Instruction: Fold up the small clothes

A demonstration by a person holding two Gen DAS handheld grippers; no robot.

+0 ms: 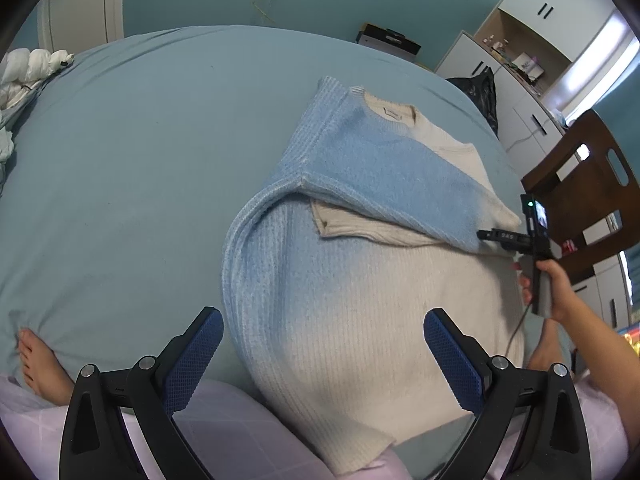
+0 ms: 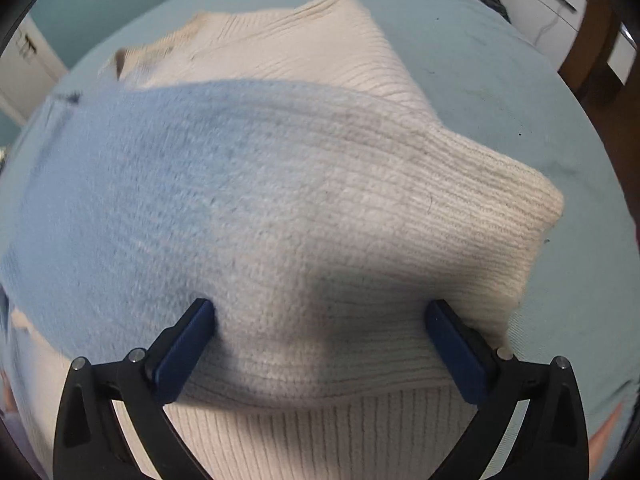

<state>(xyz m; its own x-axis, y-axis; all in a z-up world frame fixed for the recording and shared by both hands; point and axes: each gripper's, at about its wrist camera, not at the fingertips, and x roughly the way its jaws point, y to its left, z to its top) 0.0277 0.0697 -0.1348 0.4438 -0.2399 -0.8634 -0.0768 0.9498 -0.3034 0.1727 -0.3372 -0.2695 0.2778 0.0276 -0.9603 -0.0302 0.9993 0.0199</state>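
Both hand-held grippers gape wide: right (image 2: pixel 320 344) straddling the sweater (image 2: pixel 280 200) sleeve unpinched, left (image 1: pixel 322 344) hovering empty

Left gripper (image 1: pixel 322 330): jaws spread wide, blue pads (image 1: pixel 192 356) apart, nothing between them, pointing steeply down. Right gripper (image 2: pixel 320 320): jaws at full spread, pads (image 2: pixel 184 352) not pressing anything, pointing steeply down. In left wrist view, right hand (image 1: pixel 554 286) wraps grey handle of right gripper, bare forearm (image 1: pixel 600 344) reaching in from right edge. Bare foot (image 1: pixel 38 364) at lower left, toes up.
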